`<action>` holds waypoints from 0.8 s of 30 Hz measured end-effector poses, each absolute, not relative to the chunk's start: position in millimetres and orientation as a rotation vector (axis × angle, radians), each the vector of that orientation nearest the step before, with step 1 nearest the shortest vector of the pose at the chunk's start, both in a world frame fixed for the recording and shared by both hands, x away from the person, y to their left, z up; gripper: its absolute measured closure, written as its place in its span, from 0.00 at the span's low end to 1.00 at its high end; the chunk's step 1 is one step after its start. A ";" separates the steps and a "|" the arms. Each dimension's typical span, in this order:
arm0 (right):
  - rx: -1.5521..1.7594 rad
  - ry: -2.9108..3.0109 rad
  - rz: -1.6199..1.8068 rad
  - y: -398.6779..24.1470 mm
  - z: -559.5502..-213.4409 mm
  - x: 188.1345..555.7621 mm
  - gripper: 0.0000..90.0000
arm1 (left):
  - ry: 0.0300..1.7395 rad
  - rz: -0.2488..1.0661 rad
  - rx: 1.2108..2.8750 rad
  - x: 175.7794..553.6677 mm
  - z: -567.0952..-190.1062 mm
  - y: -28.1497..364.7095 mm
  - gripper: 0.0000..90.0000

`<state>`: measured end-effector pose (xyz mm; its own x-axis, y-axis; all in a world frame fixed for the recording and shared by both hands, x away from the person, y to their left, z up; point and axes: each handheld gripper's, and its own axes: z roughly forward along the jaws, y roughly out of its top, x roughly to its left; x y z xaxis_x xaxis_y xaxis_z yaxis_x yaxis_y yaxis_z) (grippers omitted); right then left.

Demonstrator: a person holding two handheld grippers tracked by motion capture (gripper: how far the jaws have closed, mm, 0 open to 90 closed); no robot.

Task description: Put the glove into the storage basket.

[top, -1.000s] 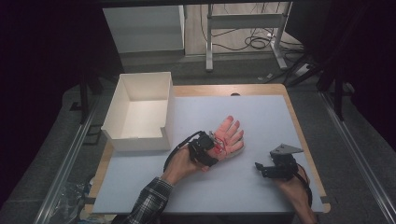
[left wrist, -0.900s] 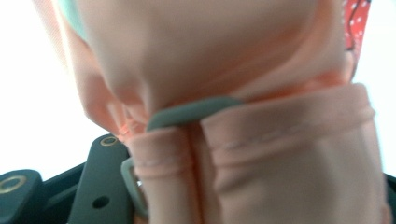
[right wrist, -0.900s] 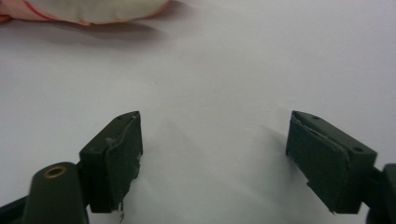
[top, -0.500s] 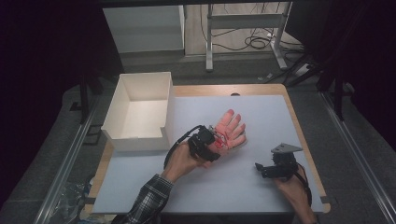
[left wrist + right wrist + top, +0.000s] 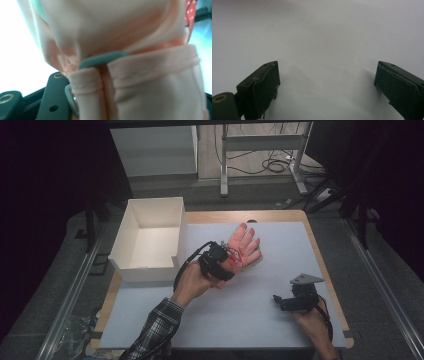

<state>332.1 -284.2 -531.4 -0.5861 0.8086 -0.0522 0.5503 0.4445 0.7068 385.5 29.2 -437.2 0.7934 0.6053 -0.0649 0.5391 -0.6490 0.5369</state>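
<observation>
Peach, soft cloth glove [image 5: 243,246] with a hand shape lies at the worktop's [image 5: 250,330] middle, your left gripper [image 5: 220,261] clamped on its cuff. Your right gripper [image 5: 289,303] waits at 4 o'clock, jaws apart. Next, I think, carry it to the white open box [image 5: 150,239] at 10 o'clock.

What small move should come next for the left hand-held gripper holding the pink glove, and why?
Probably carry the pink glove leftward toward the open white box. The left hand-held gripper has its jaws shut on the glove's cuff, and the box sits just beside it. The right hand-held gripper rests open over the bare table.
</observation>
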 end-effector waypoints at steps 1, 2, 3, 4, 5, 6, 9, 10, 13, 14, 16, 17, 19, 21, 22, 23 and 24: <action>1.151 2.316 0.928 -284.1 -531.6 332.1 0.07 | 0.857 0.167 2.434 386.9 -434.6 29.4 0.50; 1.153 2.316 0.928 -284.1 -531.6 332.0 0.07 | 0.868 0.183 2.435 388.9 -430.9 29.8 0.50; 1.153 2.316 0.928 -284.1 -531.6 332.0 0.07 | 0.868 0.183 2.435 388.9 -430.9 29.8 0.50; 1.152 2.316 0.928 -284.1 -531.6 332.1 0.07 | 0.878 0.186 2.431 390.9 -427.9 30.6 0.50; 1.150 2.315 0.928 -284.2 -531.7 332.2 0.07 | 0.879 0.185 2.430 392.4 -426.2 31.4 0.50; 1.152 2.316 0.928 -284.1 -531.7 332.2 0.07 | 0.889 0.185 2.424 394.5 -423.3 32.7 0.50; 1.153 2.316 0.928 -284.0 -531.7 332.1 0.07 | 0.919 0.200 2.406 399.3 -415.5 35.9 0.50; 1.152 2.315 0.928 -284.1 -531.7 332.1 0.07 | 0.927 0.197 2.401 400.8 -412.9 37.2 0.50; 1.153 2.316 0.929 -284.0 -531.7 332.1 0.07 | 0.944 0.201 2.390 405.0 -404.8 41.3 0.50; 1.154 2.316 0.929 -284.0 -531.7 332.1 0.07 | 0.942 0.210 2.402 407.0 -400.9 43.8 0.50; 1.153 2.316 0.928 -284.1 -531.8 332.1 0.07 | 0.958 0.221 2.391 409.3 -395.0 47.2 0.50; 1.153 2.316 0.928 -284.1 -531.8 332.1 0.07 | 0.964 0.226 2.389 410.8 -391.5 49.5 0.50; 1.152 2.316 0.928 -284.1 -531.8 332.1 0.07 | 0.981 0.245 2.381 413.0 -384.8 53.7 0.50; 1.153 2.315 0.929 -284.1 -531.8 332.1 0.07 | 0.993 0.264 2.380 415.2 -378.3 58.3 0.49; 1.153 2.316 0.929 -284.1 -531.8 332.1 0.07 | 1.002 0.274 2.377 416.1 -375.3 60.8 0.49; 1.153 2.316 0.929 -284.1 -531.8 332.1 0.07 | 1.009 0.285 2.372 417.2 -372.4 63.5 0.49; 1.152 2.315 0.929 -284.1 -531.8 332.1 0.07 | 1.025 0.301 2.365 419.2 -367.7 69.1 0.49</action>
<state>332.1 -284.1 -531.8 -0.5854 0.8092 -0.0505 0.5500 0.4421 0.7085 419.2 69.1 -367.7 0.6858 0.7277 -0.0096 0.6073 -0.5649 0.5586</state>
